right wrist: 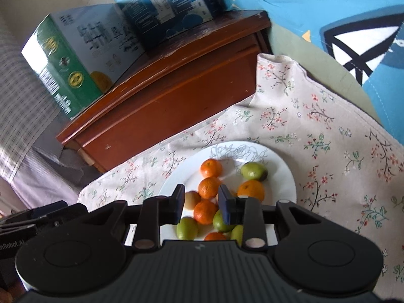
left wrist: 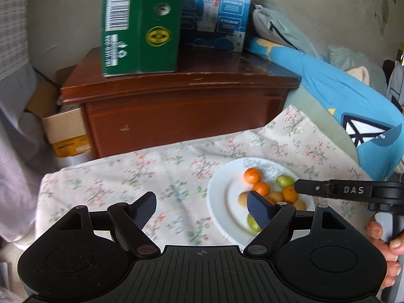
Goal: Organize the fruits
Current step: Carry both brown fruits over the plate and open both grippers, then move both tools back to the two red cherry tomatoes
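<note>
Mandarins and green fruits lie heaped on white plate (right wrist: pixel 282 169). Left gripper (left wrist: pixel 202 208) spread wide, empty, above the plate's near-left rim. Right gripper (right wrist: pixel 202 203) narrowly parted, nothing pinched, over central mandarin (right wrist: pixel 209 187). Advice: straddle one fruit, descend vertically, close gently.

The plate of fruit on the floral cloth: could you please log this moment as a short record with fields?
surface: floral cloth
plate: white, holds all visible fruit
fruit: orange mandarins, green fruits, a pale one
left gripper: open, empty, beside the plate
right gripper: above the fruit, jaws narrowly apart, nothing gripped
behind: wooden cabinet with green box and blue box
</note>
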`<state>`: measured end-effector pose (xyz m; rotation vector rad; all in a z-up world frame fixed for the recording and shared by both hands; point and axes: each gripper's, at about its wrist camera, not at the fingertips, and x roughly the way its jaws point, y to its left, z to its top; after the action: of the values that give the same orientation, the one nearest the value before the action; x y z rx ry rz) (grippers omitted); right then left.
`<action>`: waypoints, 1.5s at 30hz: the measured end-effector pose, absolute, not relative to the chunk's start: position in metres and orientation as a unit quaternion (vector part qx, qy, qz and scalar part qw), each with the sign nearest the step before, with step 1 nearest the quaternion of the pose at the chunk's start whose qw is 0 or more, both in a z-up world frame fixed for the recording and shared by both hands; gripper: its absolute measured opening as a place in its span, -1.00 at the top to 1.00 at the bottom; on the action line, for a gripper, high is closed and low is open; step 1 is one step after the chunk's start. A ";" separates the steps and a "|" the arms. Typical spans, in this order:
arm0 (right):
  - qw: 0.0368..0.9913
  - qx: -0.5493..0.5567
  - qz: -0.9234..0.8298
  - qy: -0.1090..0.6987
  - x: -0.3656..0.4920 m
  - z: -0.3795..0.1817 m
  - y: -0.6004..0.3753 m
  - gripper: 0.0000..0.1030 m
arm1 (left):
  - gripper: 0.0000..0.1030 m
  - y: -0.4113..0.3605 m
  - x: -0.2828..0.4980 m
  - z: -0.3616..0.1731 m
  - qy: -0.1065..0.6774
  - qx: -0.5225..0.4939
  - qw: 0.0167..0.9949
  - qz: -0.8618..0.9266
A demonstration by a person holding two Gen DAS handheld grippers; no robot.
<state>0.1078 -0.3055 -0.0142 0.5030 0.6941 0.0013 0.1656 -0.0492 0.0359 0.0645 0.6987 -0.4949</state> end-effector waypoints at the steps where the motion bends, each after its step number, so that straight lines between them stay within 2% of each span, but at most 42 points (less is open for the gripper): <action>1: 0.911 0.238 0.003 0.337 0.106 -0.014 -0.303 0.40 | -0.56 -0.045 0.164 0.036 0.340 0.034 0.910 -0.235; 25: 0.898 0.160 0.095 0.399 0.072 -0.051 -0.218 0.37 | -0.56 0.006 0.148 0.007 0.392 0.035 0.907 -0.150; 45: 0.901 0.075 0.139 0.404 0.093 -0.078 -0.171 0.42 | -0.56 0.001 0.157 -0.011 0.414 0.037 0.900 -0.134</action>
<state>0.0932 -0.1705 -0.0781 0.1544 0.8352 0.2879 0.1570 0.0014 -0.0114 0.0766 0.8560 -0.2779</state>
